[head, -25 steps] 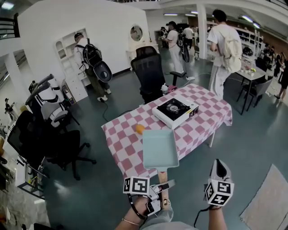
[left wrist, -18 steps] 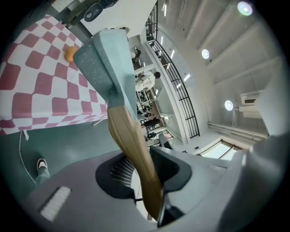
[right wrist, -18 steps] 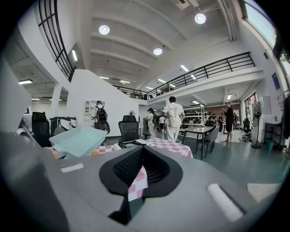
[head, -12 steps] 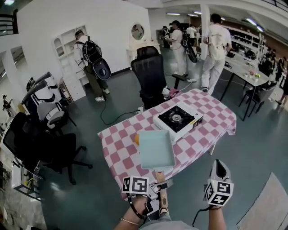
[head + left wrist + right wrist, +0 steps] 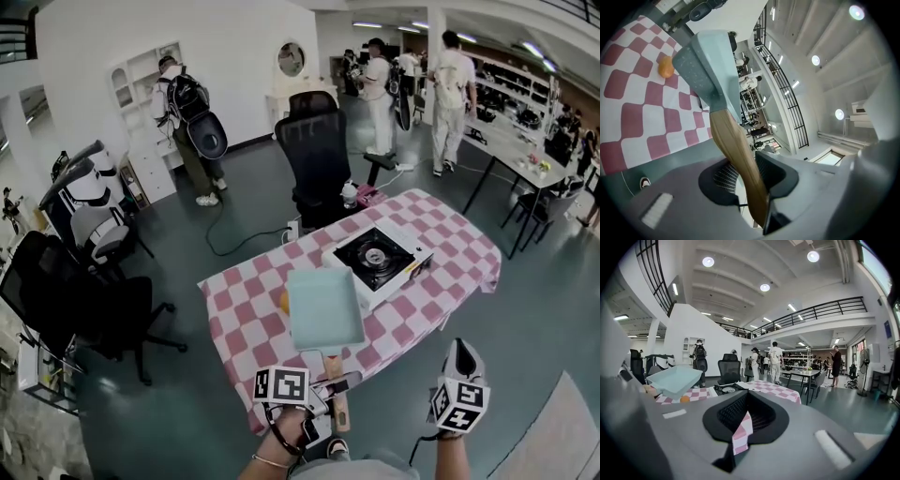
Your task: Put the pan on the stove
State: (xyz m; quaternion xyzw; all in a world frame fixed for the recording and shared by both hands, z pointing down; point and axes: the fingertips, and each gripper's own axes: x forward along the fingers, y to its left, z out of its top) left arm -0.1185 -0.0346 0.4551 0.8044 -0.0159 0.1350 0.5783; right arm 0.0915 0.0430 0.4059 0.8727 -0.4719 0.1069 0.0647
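Note:
A light blue rectangular pan (image 5: pixel 323 307) hangs over the near part of the checked table (image 5: pixel 246 314), with its wooden handle (image 5: pixel 336 394) pointing back at me. My left gripper (image 5: pixel 339 386) is shut on that handle (image 5: pixel 738 154), and the pan (image 5: pixel 710 61) tilts up ahead of it. The white stove with a black burner (image 5: pixel 380 255) sits on the table just right of the pan and beyond it. My right gripper (image 5: pixel 459 354) floats to the right, short of the table. Its jaws stand a narrow gap apart and hold nothing (image 5: pixel 743 425).
A small orange thing (image 5: pixel 283 300) lies on the cloth by the pan's left edge. A black office chair (image 5: pixel 317 155) stands behind the table, and more black chairs (image 5: pixel 84 300) stand at the left. Several people stand at the back. A pale rug (image 5: pixel 562 422) lies at the lower right.
Both grippers have moved forward toward the table, with the pan carried along. The pan now reaches farther over the cloth and closer to the stove.

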